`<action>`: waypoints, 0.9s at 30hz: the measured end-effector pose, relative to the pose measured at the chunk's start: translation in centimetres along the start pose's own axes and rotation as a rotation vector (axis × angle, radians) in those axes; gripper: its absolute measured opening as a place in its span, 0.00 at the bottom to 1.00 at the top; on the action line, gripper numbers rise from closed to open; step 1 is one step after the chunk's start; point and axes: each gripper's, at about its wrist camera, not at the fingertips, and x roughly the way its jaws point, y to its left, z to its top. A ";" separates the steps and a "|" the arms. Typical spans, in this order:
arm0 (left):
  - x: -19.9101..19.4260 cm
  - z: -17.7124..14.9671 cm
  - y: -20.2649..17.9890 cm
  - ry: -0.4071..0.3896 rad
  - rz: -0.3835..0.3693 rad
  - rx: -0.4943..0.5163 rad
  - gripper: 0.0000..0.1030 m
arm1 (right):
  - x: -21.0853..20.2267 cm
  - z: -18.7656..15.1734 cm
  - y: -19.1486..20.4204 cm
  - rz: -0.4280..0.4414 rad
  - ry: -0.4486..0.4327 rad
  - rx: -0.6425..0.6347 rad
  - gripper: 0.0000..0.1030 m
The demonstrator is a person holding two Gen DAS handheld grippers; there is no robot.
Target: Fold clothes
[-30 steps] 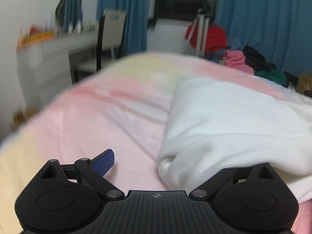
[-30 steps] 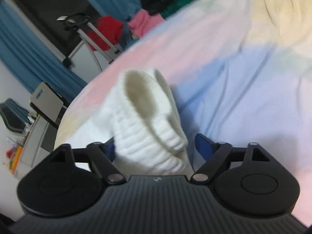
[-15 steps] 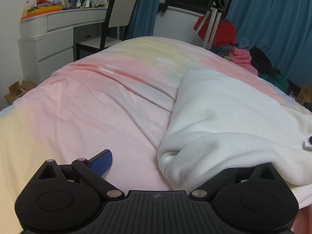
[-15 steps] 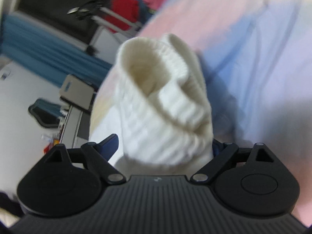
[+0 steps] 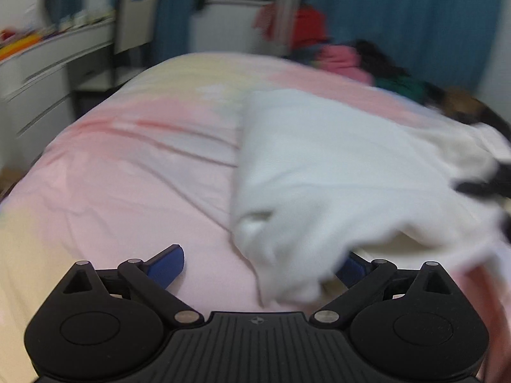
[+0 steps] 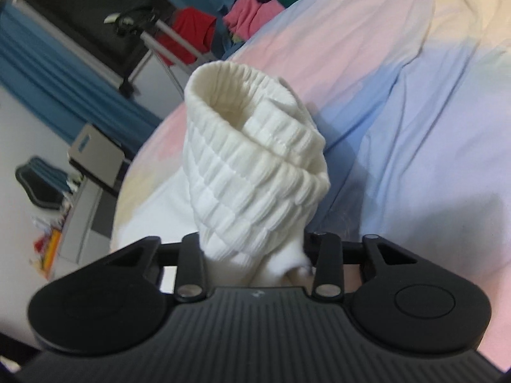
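Observation:
A white knit sweater (image 5: 319,166) lies on a pastel pink, yellow and blue bed cover (image 5: 127,175). In the left wrist view, my left gripper (image 5: 258,265) is open. Its blue pads (image 5: 166,265) stand wide apart, with the sweater's near corner lying loosely between them. The right wrist view shows my right gripper (image 6: 255,249) shut on the sweater's ribbed cuff (image 6: 252,172). The cuff stands up in a rolled tube above the fingers, over the bed cover (image 6: 431,127). The pads themselves are hidden by the fabric.
A white desk with drawers (image 5: 38,73) and a chair (image 5: 134,16) stand left of the bed. A stand with a red garment (image 5: 306,25) and a pile of coloured clothes (image 5: 351,60) sit at the far side. A dark blurred shape (image 5: 491,182) shows at the right edge.
My right gripper's fingers have drawn in and shut on the ribbed cuff. The left view has shifted and blurred. The sweater's near edge has lifted, baring the left gripper's right pad.

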 end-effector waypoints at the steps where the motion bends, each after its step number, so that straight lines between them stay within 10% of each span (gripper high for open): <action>1: 0.2 0.2 0.4 0.003 -0.032 -0.027 1.00 | -0.1 0.1 0.0 0.004 -0.005 0.018 0.35; 11: 1.7 2.7 3.9 0.036 -0.354 -0.301 0.98 | 0.8 0.3 1.7 0.007 -0.041 -0.026 0.34; 19: 3.4 2.3 4.4 0.060 -0.365 -0.329 0.92 | 1.2 -0.1 0.9 -0.008 -0.042 -0.015 0.34; 27: 4.5 2.1 4.7 0.067 -0.377 -0.350 0.53 | 0.2 -0.1 2.4 0.000 -0.067 -0.038 0.33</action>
